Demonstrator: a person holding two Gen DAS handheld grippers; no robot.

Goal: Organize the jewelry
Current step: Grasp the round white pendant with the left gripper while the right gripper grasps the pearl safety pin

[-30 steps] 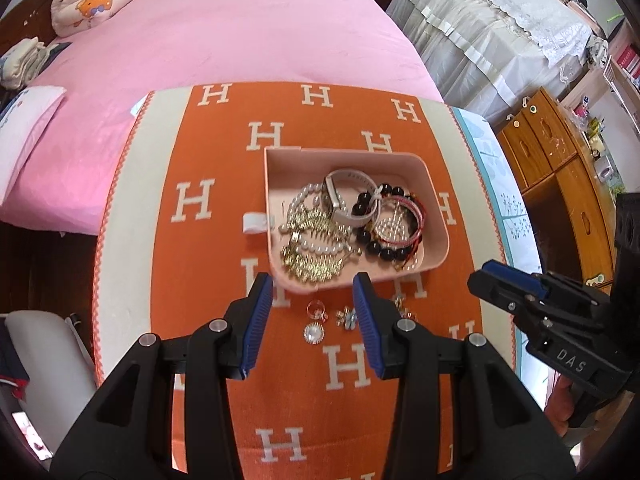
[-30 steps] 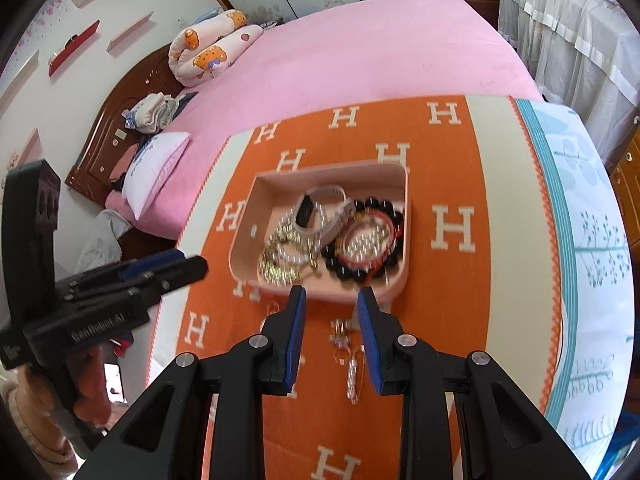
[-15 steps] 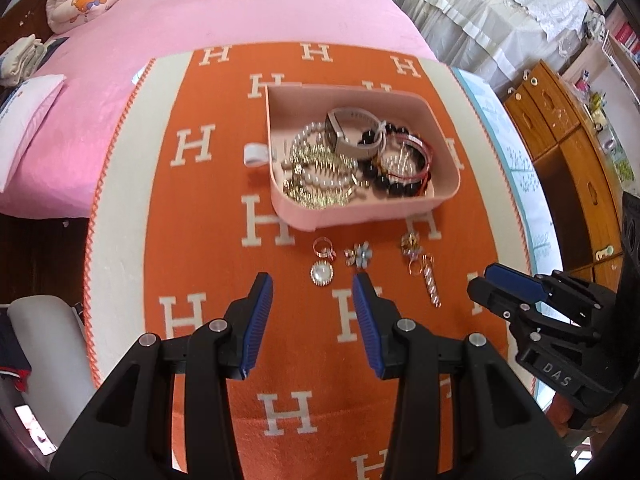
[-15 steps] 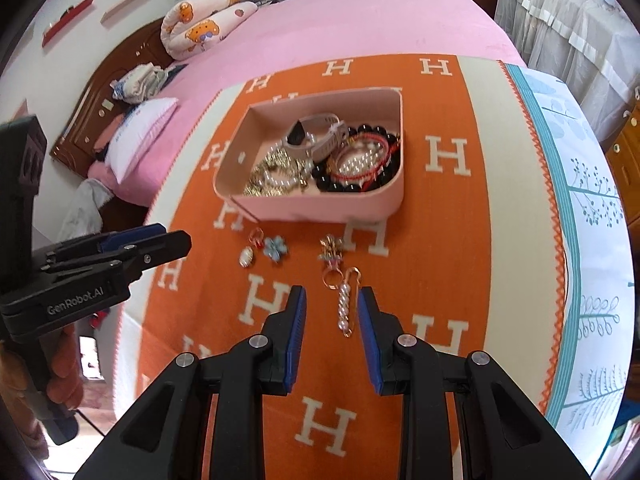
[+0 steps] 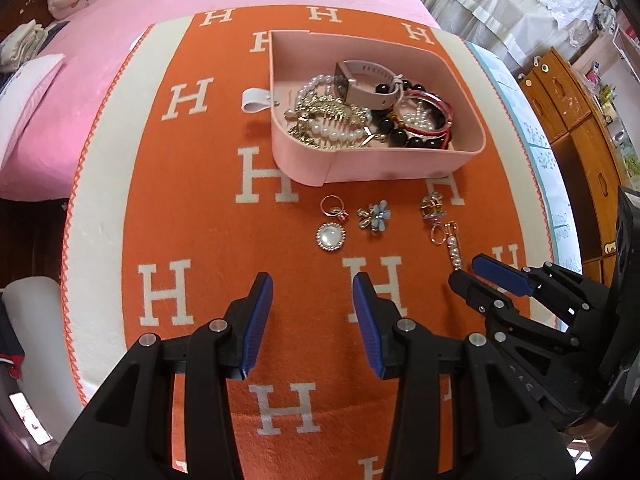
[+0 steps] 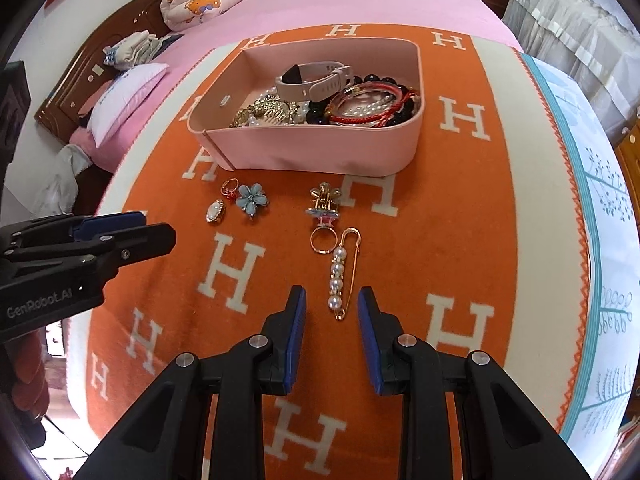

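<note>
A pink tray point(image 5: 400, 164) point(image 6: 320, 148) on the orange blanket holds a watch, pearl strands, gold pieces and bead bracelets. In front of it lie loose pieces: a round pearl brooch point(image 5: 331, 237) point(image 6: 216, 211), a small ring point(image 5: 333, 205), a blue flower brooch point(image 5: 374, 215) point(image 6: 251, 197), a gold clip point(image 6: 325, 202), a gold ring point(image 6: 321, 240) and a pearl safety pin point(image 6: 342, 274) point(image 5: 453, 246). My left gripper point(image 5: 313, 292) is open and empty, short of the round brooch. My right gripper point(image 6: 331, 300) is open, its tips on either side of the pin's near end.
The orange H-patterned blanket point(image 5: 180, 200) covers a table beside a pink bed point(image 6: 360, 4). A wooden cabinet point(image 5: 580, 120) stands to the right. A bedside table and pillows point(image 6: 120, 92) are at the left.
Both grippers have drawn back and dropped lower toward the blanket. The tray now sits farther off, and the loose pieces lie just ahead of the fingertips. The right gripper has opened slightly wider.
</note>
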